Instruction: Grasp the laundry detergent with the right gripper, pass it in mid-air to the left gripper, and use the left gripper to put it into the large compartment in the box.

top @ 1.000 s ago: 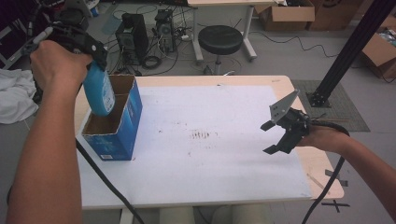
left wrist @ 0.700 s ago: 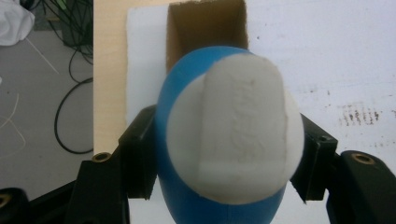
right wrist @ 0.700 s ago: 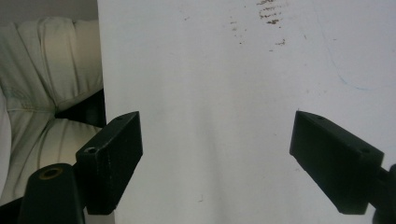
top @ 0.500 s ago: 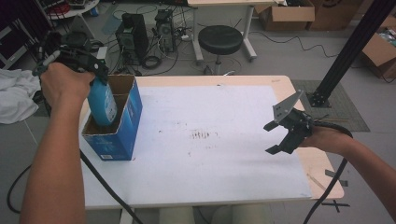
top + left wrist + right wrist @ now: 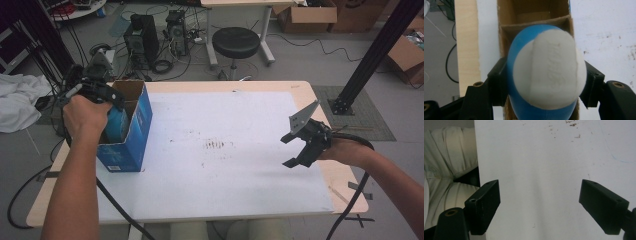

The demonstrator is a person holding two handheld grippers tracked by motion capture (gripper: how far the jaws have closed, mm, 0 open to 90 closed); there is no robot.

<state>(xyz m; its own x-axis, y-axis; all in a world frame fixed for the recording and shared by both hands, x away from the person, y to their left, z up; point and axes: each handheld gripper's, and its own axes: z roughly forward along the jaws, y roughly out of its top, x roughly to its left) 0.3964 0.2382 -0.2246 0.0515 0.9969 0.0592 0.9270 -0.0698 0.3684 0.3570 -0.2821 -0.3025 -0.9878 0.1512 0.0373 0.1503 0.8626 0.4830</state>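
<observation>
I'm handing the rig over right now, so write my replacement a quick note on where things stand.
Left gripper: jaws shut on the blue bottle, white cap toward the camera, bottle partly down inside the open blue box at the table's left edge.
Right gripper: jaws open, nothing between them, hovering over the table's right side.
Done: bottle gripped and brought into the box mouth.
Left: probably lower it fully, release, withdraw.

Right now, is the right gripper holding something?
No, the right gripper has its jaws spread wide with just the bare white table between them.
</observation>
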